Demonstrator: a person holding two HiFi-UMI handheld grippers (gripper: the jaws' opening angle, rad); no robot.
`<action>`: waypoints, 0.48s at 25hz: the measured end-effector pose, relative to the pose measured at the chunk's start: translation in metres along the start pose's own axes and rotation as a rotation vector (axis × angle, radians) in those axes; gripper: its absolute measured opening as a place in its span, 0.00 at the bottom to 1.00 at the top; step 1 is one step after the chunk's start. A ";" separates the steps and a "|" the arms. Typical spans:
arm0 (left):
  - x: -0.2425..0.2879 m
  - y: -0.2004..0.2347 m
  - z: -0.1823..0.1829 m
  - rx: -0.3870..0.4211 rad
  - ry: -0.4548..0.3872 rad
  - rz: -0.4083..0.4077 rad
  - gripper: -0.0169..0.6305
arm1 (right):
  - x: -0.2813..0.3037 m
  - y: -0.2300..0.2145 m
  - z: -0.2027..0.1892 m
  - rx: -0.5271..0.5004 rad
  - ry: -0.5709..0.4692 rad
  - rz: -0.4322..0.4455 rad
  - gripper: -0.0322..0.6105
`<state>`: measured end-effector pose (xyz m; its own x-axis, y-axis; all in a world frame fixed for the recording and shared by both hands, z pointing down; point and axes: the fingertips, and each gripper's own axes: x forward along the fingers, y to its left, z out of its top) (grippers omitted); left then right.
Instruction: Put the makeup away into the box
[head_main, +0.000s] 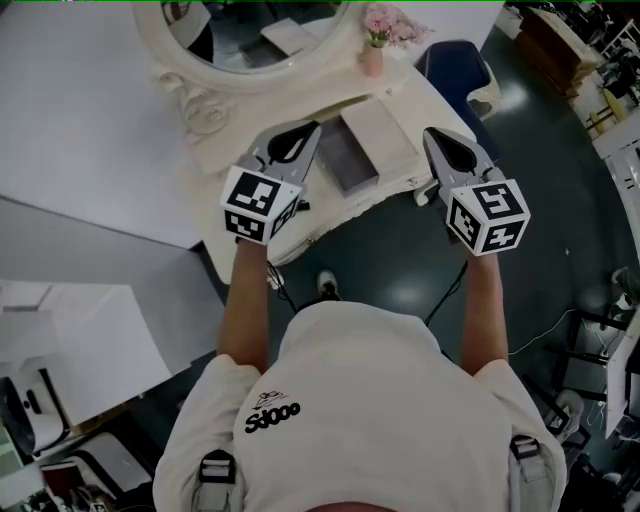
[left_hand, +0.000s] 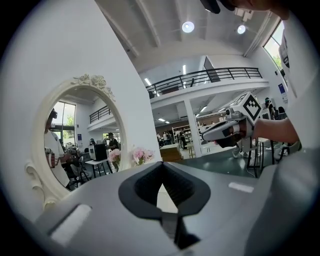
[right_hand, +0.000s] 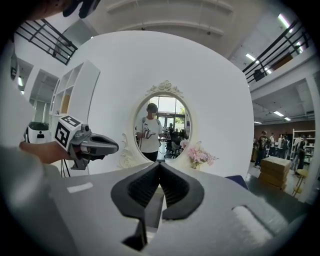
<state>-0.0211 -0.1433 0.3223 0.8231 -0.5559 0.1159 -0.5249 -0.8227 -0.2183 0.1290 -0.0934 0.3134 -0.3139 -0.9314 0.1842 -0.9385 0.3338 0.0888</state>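
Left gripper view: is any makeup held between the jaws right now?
No, the left gripper has its jaws closed tip to tip, with nothing gripped between them.

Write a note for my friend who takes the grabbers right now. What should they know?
Left gripper: shut, nothing in it, held in the air in front of the table.
Right gripper: shut, nothing in it, held up beside the left one.
Box: on the table below the mirror, near the flowers; it looks open.
Makeup: none can be made out from here.
Done: nothing that shows.
Left: find the makeup, pick it up and put it in the box.
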 end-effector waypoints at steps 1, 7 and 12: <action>0.003 0.005 -0.002 -0.002 0.003 -0.007 0.05 | 0.006 -0.001 0.000 -0.003 0.005 -0.004 0.05; 0.019 0.039 -0.013 -0.010 0.010 -0.025 0.05 | 0.044 -0.004 0.004 -0.009 0.016 -0.014 0.05; 0.030 0.061 -0.032 -0.012 0.029 -0.033 0.05 | 0.073 -0.004 -0.002 -0.008 0.040 -0.011 0.05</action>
<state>-0.0353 -0.2139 0.3432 0.8333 -0.5318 0.1511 -0.5005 -0.8418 -0.2023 0.1104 -0.1624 0.3285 -0.2973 -0.9287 0.2218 -0.9406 0.3247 0.0989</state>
